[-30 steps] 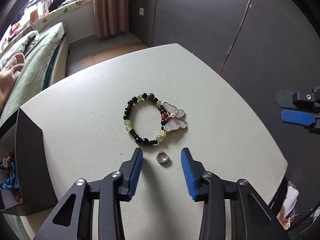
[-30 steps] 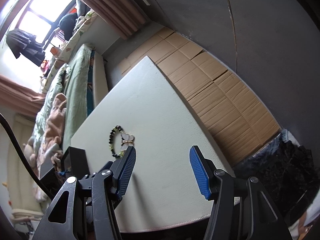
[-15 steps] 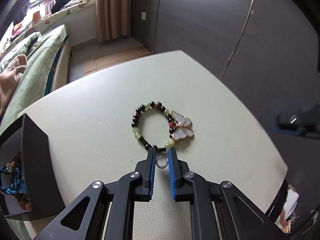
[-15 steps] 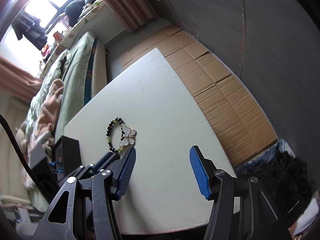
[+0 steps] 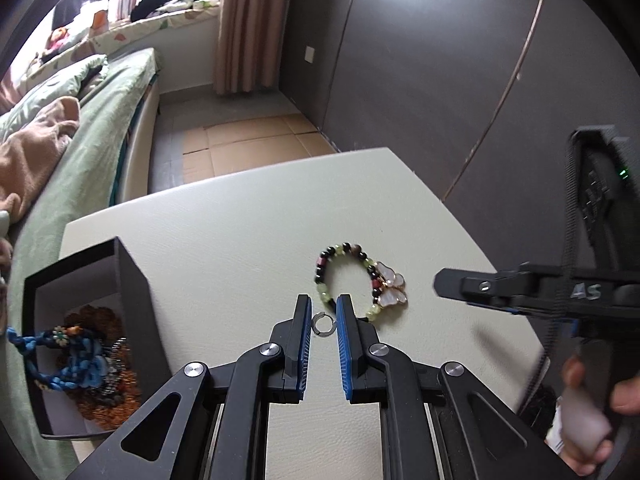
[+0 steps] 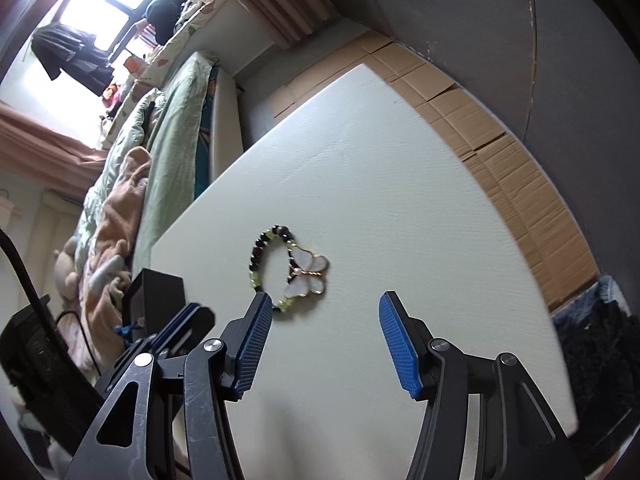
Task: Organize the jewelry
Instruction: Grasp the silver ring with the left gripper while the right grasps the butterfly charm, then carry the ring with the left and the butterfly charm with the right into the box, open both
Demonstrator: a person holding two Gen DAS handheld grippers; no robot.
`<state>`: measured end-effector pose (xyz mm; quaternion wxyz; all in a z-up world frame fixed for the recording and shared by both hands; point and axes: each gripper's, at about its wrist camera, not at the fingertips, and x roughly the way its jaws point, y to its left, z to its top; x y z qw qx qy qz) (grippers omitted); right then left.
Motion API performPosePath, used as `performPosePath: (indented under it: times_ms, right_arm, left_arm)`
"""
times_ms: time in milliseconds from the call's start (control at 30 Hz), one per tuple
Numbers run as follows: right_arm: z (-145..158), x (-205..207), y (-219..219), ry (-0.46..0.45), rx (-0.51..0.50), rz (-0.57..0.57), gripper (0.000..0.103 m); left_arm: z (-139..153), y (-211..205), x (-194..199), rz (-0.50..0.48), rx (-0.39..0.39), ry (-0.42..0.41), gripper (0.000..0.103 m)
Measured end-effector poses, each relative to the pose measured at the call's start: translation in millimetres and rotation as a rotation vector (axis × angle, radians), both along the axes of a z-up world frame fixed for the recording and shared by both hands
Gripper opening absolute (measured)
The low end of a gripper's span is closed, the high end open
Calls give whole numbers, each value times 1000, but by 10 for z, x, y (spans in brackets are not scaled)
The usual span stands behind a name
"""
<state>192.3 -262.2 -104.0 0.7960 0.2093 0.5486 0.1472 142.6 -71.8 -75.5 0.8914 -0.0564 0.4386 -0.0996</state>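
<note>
Left gripper is closed down on the small silver ring, one blue pad on each side of it. Ring looks lifted off the white table, though I can't tell for sure from this angle. Right gripper has its jaws wide apart, holding nothing, hovering over the table just short of the bead bracelet.

Handling notes:
- Ring: tiny, light, stiff metal, smooth and round. My guess is it wants to pivot or squirt out of flat pads. Grip is across the diameter, which is the right place. Keep squeeze steady, no jerks.
- It has a gap on one side, likely a hoop or clip. Avoid crushing across that gap.
- Bracelet: beads on a cord, so floppy, it'll drape and swing when lifted. Light. Take it on the bead strand, opposite the butterfly charm.
- Butterfly looks like thin shell or enamel in a gold rim. I'd call it fragile, don't pinch the wings.

Positions: bracelet lies flat mid-table, just beyond the left fingertips in the left wrist view. Black box sits at the table's left edge, open, with blue and brown bead pieces already inside. Probably the drop target for the ring: short carry left, release low so it doesn't bounce.
</note>
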Motion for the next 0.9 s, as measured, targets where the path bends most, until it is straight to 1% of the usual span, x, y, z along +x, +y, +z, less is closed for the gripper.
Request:
performPosePath:
  times_ms: [167,333,500,600,700,733,833,900]
  right_arm:
    - [-48,76,166,0,-34,6,57]
    - [-83,156,364,-18,-99,30,56]
    - [-124,222,509,-35,-193,36,56]
    - [-116,227,610,-54,-271,46,57]
    - [-111,206,730,-68,-349,73,56]
    - [-107,199,763,-71,-361,86,56]
    - [-100,169,842,-79,-377,123,48]
    - [-95,152,865,-82,-380,139,34]
  left_arm:
    - [70,144,-27,27,-26,-6,13]
    - [120,251,-38,39,-41,-16,13]
    - [154,352,-47,52,-55,-19,13]
    - [173,407,-59,57,-60,-20,13]
    - [194,443,-63,62,-66,-20,13]
    - [197,452,-68,64,-66,-21,13]
    - [205,484,-78,68,-69,-21,13]
    - [211,501,-85,73,-72,-20,13]
